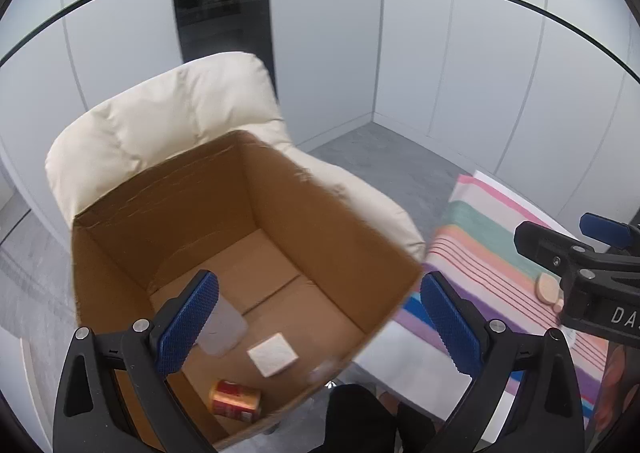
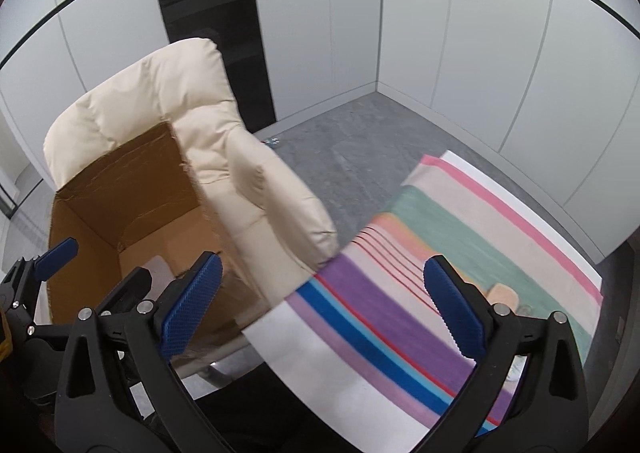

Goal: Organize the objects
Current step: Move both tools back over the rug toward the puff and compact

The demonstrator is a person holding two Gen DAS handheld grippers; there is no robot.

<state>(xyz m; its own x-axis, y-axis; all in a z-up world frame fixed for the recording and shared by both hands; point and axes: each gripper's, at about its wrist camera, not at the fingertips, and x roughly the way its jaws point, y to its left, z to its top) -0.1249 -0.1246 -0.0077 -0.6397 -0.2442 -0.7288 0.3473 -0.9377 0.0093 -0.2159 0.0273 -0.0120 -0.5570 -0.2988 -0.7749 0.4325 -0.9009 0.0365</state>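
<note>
Item: peach sponge-like piece (image 2: 505,293), lying near the striped cloth's (image 2: 460,213) right edge; likely light, soft, best pinched across its middle. I am holding the left gripper (image 1: 318,317) spread empty over the cardboard box (image 1: 332,213); right gripper (image 2: 320,301) likewise released.

I see a brown cardboard box (image 1: 280,213) on a cream armchair (image 1: 160,121). Inside: red-and-gold can (image 1: 236,400), white square pad (image 1: 272,353). Cloth (image 2: 460,253) striped pink, green, purple, blue; my gripper pads (image 1: 188,321) blue.

box (image 1: 304,213) open-topped, floor mostly bare, can (image 1: 236,400) and seemingly cup (image 1: 222,329) inside
</note>
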